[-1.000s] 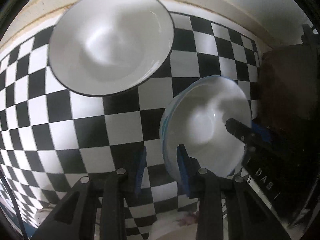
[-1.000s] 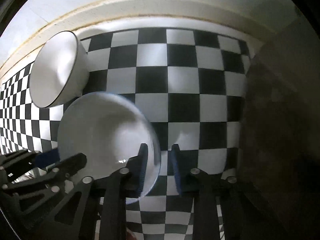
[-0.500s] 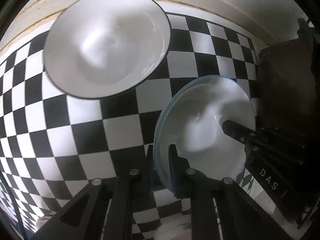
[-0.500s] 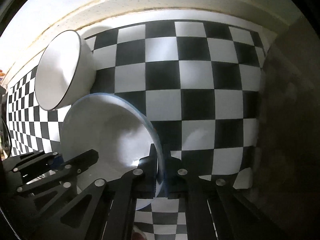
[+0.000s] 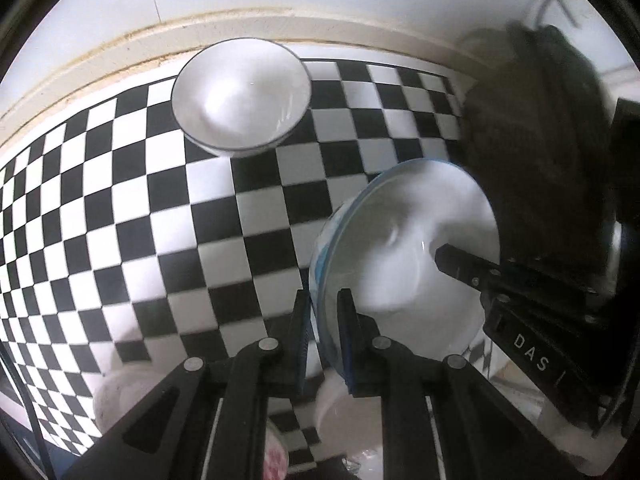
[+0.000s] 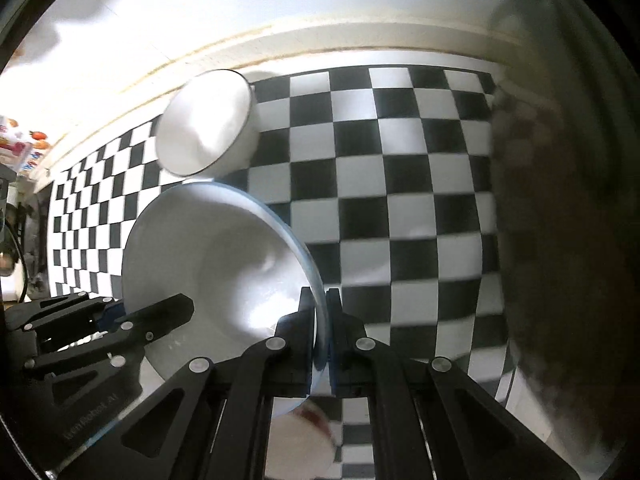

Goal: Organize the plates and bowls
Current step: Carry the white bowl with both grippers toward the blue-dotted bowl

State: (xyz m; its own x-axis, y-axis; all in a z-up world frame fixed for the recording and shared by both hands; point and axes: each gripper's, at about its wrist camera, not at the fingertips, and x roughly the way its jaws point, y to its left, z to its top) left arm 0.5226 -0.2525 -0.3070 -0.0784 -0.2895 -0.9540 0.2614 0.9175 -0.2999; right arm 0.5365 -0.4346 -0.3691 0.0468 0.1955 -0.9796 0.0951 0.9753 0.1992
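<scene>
A white bowl with a blue rim [image 5: 404, 256] is held above the checkered table between both grippers. My left gripper [image 5: 324, 340] is shut on its near rim. My right gripper [image 6: 320, 334] is shut on the opposite rim of the same bowl [image 6: 216, 264]; it shows in the left wrist view as a dark arm [image 5: 480, 272] reaching over the bowl. A second white bowl with a dark rim [image 5: 242, 94] stands on the cloth near the back wall, also in the right wrist view [image 6: 206, 122].
A black-and-white checkered cloth [image 5: 120, 208] covers the table, with a cream wall ledge [image 5: 120, 48] behind. More white dishes [image 5: 120, 396] lie below the left gripper. A dark brown object [image 6: 560, 240] stands at the right. A red-patterned plate [image 6: 304, 436] lies under the right gripper.
Both grippers closed on the blue-rimmed bowl's rim and have risen with it, pulling back from the table. The dark-rimmed bowl now looks smaller and farther away.
</scene>
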